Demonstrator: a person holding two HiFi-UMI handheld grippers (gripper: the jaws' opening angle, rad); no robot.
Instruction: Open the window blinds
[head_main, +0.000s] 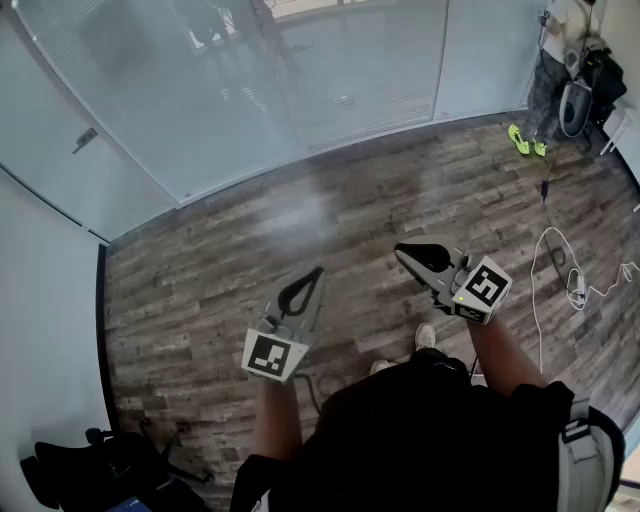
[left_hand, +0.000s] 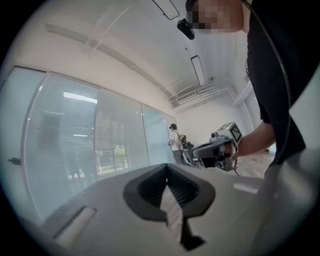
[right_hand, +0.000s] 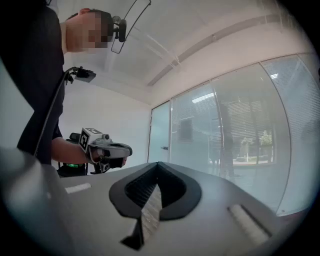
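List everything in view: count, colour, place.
window blinds: one run, pale grey, lowered behind the glass wall ahead
door handle: one, grey, on the glass at left
floor: one, brown wood planks
cable: one, white, on the floor at right
bystander: one, lime shoes, far right corner
dark gear: black, near left corner, kind unclear
left claw: one, grey, shut, empty
right claw: one, grey, shut, empty

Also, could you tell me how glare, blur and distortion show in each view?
Head view: sharp, pale glare patch on the wooden floor. Left gripper view: fisheye curving, black corners, close fingers soft. Right gripper view: same fisheye bending, blinds washed-out.
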